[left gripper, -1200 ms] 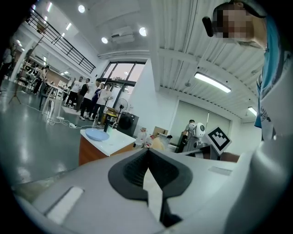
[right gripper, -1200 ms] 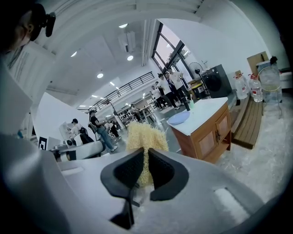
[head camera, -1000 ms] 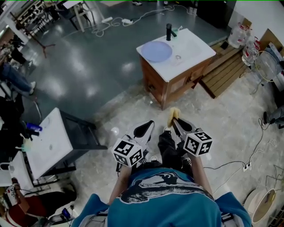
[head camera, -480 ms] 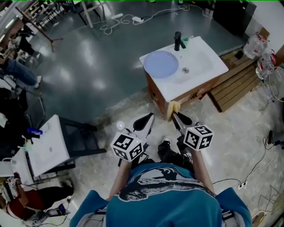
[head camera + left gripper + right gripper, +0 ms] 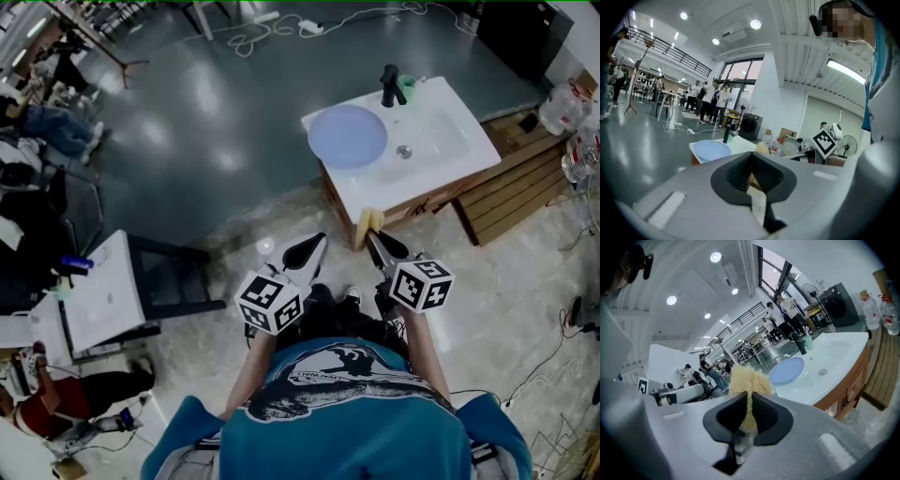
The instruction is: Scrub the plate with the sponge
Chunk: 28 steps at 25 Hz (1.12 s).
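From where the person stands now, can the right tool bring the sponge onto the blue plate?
Probably not yet: the right tool, shut on the sponge, is short of the sink where the plate lies. Nothing blocks the way, though.

Ahead of me: white sink top (image 5: pixel 450 141) on a wood cabinet (image 5: pixel 417 206), black faucet (image 5: pixel 388 85) at the back edge w/ a sm. green thing (image 5: pixel 410 89) just beside it, drain (image 5: pixel 404 151) in the basin. Wood pallet (image 5: pixel 511 192) right of the cabinet, clear water jugs (image 5: pixel 565 106) beyond it. Cables (image 5: pixel 272 33) loop over the grey floor (image 5: pixel 206 122). To my left, 2nd white sink (image 5: pixel 98 300) on a black frame (image 5: pixel 178 281), blue bottle (image 5: pixel 75 264) on top. Group of ppl (image 5: pixel 708 99) stands by the windows.
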Tool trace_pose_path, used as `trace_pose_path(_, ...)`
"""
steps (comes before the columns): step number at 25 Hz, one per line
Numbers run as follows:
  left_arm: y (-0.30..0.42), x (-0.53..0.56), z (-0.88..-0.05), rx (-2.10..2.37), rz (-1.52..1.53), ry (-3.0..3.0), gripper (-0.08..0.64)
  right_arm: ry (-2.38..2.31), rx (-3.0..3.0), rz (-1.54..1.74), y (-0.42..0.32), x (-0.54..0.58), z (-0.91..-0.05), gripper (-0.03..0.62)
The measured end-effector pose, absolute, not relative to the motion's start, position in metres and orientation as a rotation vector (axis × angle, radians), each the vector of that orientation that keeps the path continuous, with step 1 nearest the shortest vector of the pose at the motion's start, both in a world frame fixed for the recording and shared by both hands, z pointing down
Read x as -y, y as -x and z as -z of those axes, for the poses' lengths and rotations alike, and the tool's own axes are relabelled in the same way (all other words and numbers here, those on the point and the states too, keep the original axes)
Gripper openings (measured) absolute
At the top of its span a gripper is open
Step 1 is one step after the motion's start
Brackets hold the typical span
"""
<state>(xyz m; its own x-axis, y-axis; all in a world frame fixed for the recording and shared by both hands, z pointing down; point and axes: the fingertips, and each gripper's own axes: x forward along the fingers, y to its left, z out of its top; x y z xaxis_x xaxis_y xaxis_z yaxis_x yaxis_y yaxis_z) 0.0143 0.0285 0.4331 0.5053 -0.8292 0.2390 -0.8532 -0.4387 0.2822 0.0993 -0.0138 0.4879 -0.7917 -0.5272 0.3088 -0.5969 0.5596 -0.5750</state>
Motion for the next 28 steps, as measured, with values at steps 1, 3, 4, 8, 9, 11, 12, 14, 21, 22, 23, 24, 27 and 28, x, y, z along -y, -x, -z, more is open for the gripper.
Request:
trace_pose_path(1,-0.012,-0.027,-0.434,1.406,-0.092,-2.378,0.014,-0.963,2.678,-1.052,-0.098,0.016,-0.490,0.029)
trace_pose_path(3,-0.007,-0.022,-0.437,1.418,-0.090,-2.359,0.014,-0.951,2.669,-1.057,-0.095,0.022,-0.493,0.029)
trace_pose_path(4,-0.004,-0.019,-0.438,1.421,-0.088,-2.350,0.014,-0.947,2.665,-1.059,-0.093,0.025,-0.494,0.029)
trace_pose_path(8,0.009,0.000,-0.446,1.431,-0.075,-2.327,0.014,-0.947,2.648,-1.068,-0.086,0.041,-0.500,0.029)
trace_pose_path(9,0.013,0.006,-0.447,1.432,-0.072,-2.323,0.014,-0.954,2.641,-1.070,-0.085,0.046,-0.502,0.029)
trace_pose_path(11,0.023,0.021,-0.450,1.433,-0.070,-2.316,0.014,-0.975,2.627,-1.076,-0.084,0.058,-0.505,0.029)
trace_pose_path(12,0.029,0.029,-0.452,1.434,-0.072,-2.312,0.014,-0.986,2.619,-1.078,-0.083,0.064,-0.507,0.029)
trace_pose_path(14,0.043,0.048,-0.456,1.439,-0.081,-2.302,0.014,-1.008,2.604,-1.080,-0.079,0.080,-0.509,0.029)
trace_pose_path(21,0.085,0.132,-0.475,1.376,-0.162,-2.308,0.031,-1.101,2.544,-1.072,-0.058,0.148,-0.518,0.029)
trace_pose_path(22,0.090,0.145,-0.481,1.358,-0.186,-2.308,0.038,-1.113,2.534,-1.066,-0.054,0.159,-0.520,0.029)
trace_pose_path(23,0.096,0.159,-0.489,1.341,-0.212,-2.306,0.046,-1.124,2.524,-1.058,-0.049,0.170,-0.521,0.029)
trace_pose_path(24,0.101,0.172,-0.497,1.326,-0.239,-2.303,0.058,-1.135,2.513,-1.047,-0.045,0.182,-0.523,0.029)
trace_pose_path(27,0.113,0.209,-0.530,1.275,-0.343,-2.294,0.115,-1.175,2.470,-1.003,-0.039,0.217,-0.530,0.029)
trace_pose_path(28,0.116,0.219,-0.543,1.247,-0.385,-2.290,0.129,-1.189,2.451,-0.990,-0.038,0.229,-0.533,0.029)
